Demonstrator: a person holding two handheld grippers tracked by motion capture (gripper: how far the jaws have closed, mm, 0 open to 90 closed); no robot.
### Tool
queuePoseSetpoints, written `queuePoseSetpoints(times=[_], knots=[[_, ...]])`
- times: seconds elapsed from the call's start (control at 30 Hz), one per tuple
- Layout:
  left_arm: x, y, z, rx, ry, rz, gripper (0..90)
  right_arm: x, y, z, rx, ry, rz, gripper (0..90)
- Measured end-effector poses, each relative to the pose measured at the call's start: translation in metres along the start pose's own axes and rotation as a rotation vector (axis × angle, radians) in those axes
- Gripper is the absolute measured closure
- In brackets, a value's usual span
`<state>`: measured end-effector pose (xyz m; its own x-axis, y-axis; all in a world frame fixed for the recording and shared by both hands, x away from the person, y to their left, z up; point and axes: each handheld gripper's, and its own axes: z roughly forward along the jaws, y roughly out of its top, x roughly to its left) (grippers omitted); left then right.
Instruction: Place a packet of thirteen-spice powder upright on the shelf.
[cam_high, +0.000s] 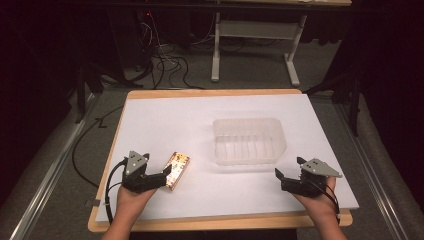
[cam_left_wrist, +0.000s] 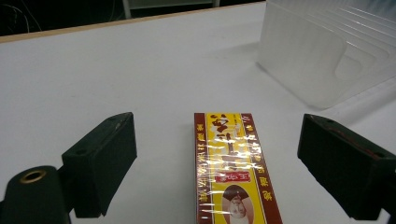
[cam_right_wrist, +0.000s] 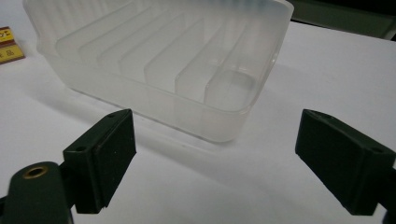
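Black tongs (cam_high: 161, 172), grey tri plates (cam_high: 135, 161) — black cables (cam_high: 111, 181)

the high view looks down from above the near edge of the white table (cam_high: 165, 120). the left gripper view sits low, close behind its own black jaws. the right gripper view does too. all three share the clear ribbed plastic tub (cam_high: 249, 141) (cam_left_wrist: 322, 51) (cam_right_wrist: 159, 60).

The worktop (cam_high: 150, 120) occupies the centre of the high view: a white sheet over a wooden board. A translucent ribbed plastic container (cam_high: 249, 141) rests right of centre. A yellow-and-red wrapped box (cam_high: 177, 171) lies flat at lower left, well apart from the container.
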<state>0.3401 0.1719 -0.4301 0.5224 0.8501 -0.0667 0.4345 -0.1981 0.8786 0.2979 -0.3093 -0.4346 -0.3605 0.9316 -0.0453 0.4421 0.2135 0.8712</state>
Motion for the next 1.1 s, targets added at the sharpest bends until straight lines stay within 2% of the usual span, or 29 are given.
queuePoseSetpoints(times=[0.07, 0.13, 0.3, 0.6, 0.67, 0.73, 0.77, 0.83, 0.93, 1.03, 1.07, 1.1], knots=[[0.000, 0.000, 0.000, 0.003, -0.003, 0.000, 12.4, -0.001, 0.000, -0.001, -0.010, -0.002, -0.001, 14.3], [0.000, -0.001, 0.002, 0.007, -0.001, 0.002, 12.2, -0.003, 0.000, -0.004, -0.028, -0.005, 0.011, 14.7], [0.000, -0.001, -0.001, 0.003, 0.006, -0.009, 10.8, -0.009, -0.001, -0.002, -0.036, 0.000, 0.053, 14.9], [-0.003, 0.000, 0.002, 0.013, 0.002, -0.003, 10.3, -0.012, -0.003, -0.003, -0.022, 0.006, 0.085, 15.3], [-0.004, -0.001, 0.004, 0.032, -0.007, 0.001, 10.5, -0.012, -0.004, -0.003, -0.021, 0.008, 0.083, 15.4], [-0.006, -0.002, 0.009, 0.082, -0.048, 0.003, 10.5, -0.012, -0.004, -0.002, -0.016, 0.012, 0.090, 15.7], [-0.006, -0.002, 0.009, 0.082, -0.048, 0.003, 9.8, -0.012, -0.004, -0.002, -0.016, 0.012, 0.090, 15.7], [-0.008, -0.003, 0.012, 0.112, -0.058, 0.014, 9.3, -0.012, -0.004, -0.002, -0.011, 0.014, 0.091, 15.8], [-0.010, -0.003, 0.017, 0.149, -0.048, 0.031, 8.1, -0.011, -0.004, -0.001, -0.004, 0.015, 0.083, 16.0], [-0.012, -0.005, 0.022, 0.177, -0.055, 0.020, 7.0, -0.010, -0.004, 0.001, 0.007, 0.017, 0.086, 16.1], [-0.013, -0.006, 0.024, 0.194, -0.066, 0.020, 7.0, -0.011, -0.003, 0.002, 0.006, 0.019, 0.077, 16.1], [-0.015, -0.009, 0.030, 0.240, -0.078, 0.022, 5.9, -0.011, -0.003, 0.003, 0.009, 0.019, 0.078, 16.2]])
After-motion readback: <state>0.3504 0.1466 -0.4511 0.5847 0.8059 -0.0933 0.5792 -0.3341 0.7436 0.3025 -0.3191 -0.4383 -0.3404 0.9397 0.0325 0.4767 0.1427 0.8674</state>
